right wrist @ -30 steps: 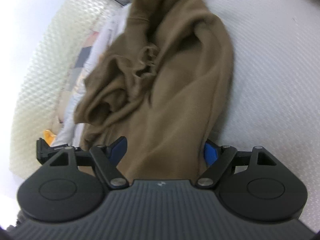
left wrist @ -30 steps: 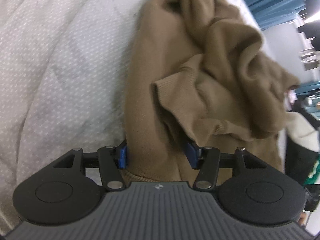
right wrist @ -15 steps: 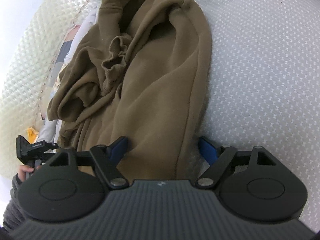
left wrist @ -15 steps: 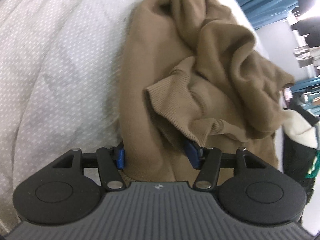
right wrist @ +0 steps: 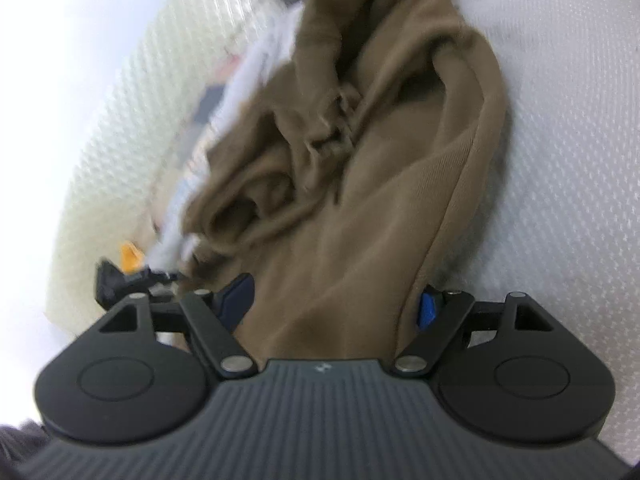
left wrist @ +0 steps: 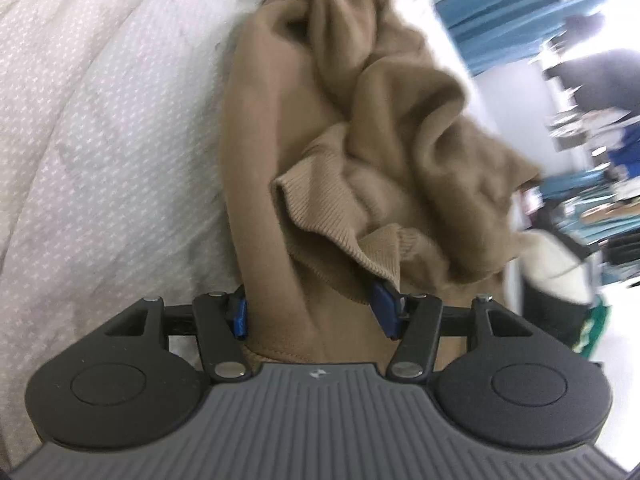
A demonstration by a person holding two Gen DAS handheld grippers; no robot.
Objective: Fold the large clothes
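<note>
Lies bunched on a white quilted bed cover (left wrist: 100,152), a tan sweatshirt (left wrist: 360,128), heaped in folds with a ribbed cuff (left wrist: 340,216) turned up near the middle of the left wrist view. Holds cloth between its blue pads, the left gripper (left wrist: 314,312): left pad (left wrist: 239,314) pressed against the fabric's edge, right pad (left wrist: 385,314) tucked under the ribbed band, so grasping the sweatshirt at its near end. Likewise the right gripper (right wrist: 332,306), spread wide with a broad band of the same sweatshirt (right wrist: 360,208) filling the whole gap, both pads against the cloth.

No containers anywhere in sight.

Only from the left wrist: blue curtains (left wrist: 500,12) and blurred room clutter off to the right, plus the cuff's ribbing. Only from the right wrist: a gathered, puckered knot of fabric (right wrist: 332,128) mid-garment, a pale patterned cloth (right wrist: 240,92) under the sweatshirt's left side, a cream quilted edge (right wrist: 132,140), a small orange object (right wrist: 130,256), and the black tip of the other tool (right wrist: 112,284). Much motion blur on that left side.
</note>
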